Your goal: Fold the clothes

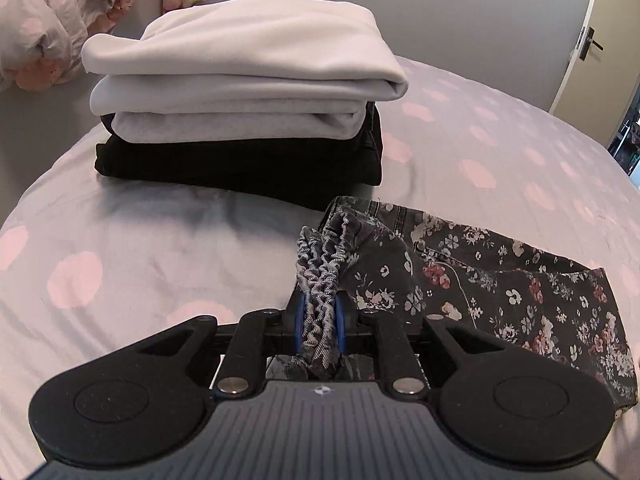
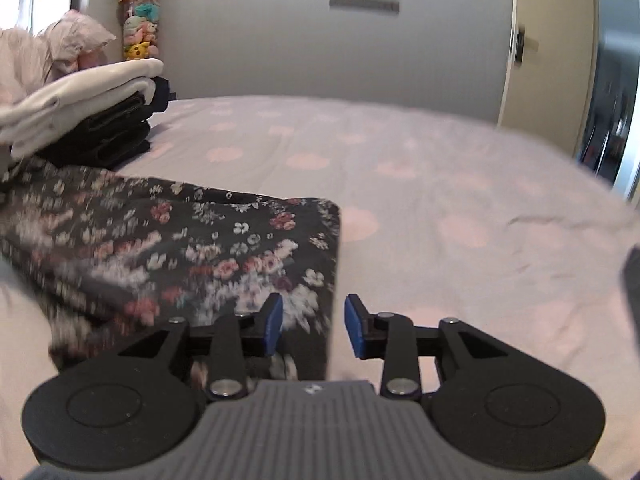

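Observation:
A dark floral garment (image 1: 500,292) lies on the bed to the right of a stack of folded clothes (image 1: 244,92). My left gripper (image 1: 320,320) is shut on the garment's gathered elastic waistband (image 1: 320,276), which bunches up between the blue pads. In the right wrist view the same floral garment (image 2: 192,248) lies flat with its edge running between the fingers. There my right gripper (image 2: 314,326) stands open above that edge, and its pads do not press on the cloth.
The bed (image 1: 120,248) has a pale sheet with pink spots. A crumpled quilt (image 1: 44,20) lies at the back left, with plush toys (image 2: 140,36) against the wall. A door (image 2: 548,60) stands at the right. The folded stack (image 2: 80,112) sits beyond the garment.

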Available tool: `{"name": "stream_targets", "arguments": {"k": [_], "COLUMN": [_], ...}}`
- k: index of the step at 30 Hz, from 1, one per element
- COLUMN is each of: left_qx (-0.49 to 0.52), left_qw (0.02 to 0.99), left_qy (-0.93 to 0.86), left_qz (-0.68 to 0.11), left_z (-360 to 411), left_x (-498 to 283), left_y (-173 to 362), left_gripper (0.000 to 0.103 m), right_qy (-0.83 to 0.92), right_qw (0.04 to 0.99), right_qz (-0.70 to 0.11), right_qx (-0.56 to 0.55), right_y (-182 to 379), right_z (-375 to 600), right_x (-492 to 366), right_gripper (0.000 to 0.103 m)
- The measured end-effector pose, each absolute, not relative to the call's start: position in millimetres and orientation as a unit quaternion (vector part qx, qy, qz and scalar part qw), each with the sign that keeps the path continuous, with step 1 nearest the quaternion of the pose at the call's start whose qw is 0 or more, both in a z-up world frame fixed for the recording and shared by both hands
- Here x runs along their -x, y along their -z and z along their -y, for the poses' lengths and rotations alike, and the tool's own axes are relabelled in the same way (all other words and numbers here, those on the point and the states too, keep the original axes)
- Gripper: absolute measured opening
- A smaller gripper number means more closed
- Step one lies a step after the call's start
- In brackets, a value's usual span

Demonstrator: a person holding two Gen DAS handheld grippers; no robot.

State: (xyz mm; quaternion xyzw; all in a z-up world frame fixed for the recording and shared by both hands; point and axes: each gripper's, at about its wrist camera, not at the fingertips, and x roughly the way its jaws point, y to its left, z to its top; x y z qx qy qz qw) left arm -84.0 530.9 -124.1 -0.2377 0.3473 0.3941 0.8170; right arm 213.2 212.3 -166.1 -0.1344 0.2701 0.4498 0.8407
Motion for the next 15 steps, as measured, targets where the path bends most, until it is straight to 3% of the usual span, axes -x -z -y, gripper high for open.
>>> {"name": "stream_targets", "arguments": {"k": [7, 15], "left_qx": [0.222, 0.183], "left_qw": [0.821, 0.846], "left_qy": [-0.39, -0.371], "left_qz": [-0.353, -0.337], "left_z": [-535, -526], "left_x": [79, 73], "left_y": [125, 106], "left_gripper": [0.018, 0.018], "right_qy": [-0.449, -0.591], "right_qw": [0.819, 0.678], "right_qz": [-0.35, -0.353], "right_qx": [0.073, 0.258], "right_y": [166, 146], "right_z": [-287, -383], "right_x": [-298, -331], "right_gripper": [0.047, 0.052]}}
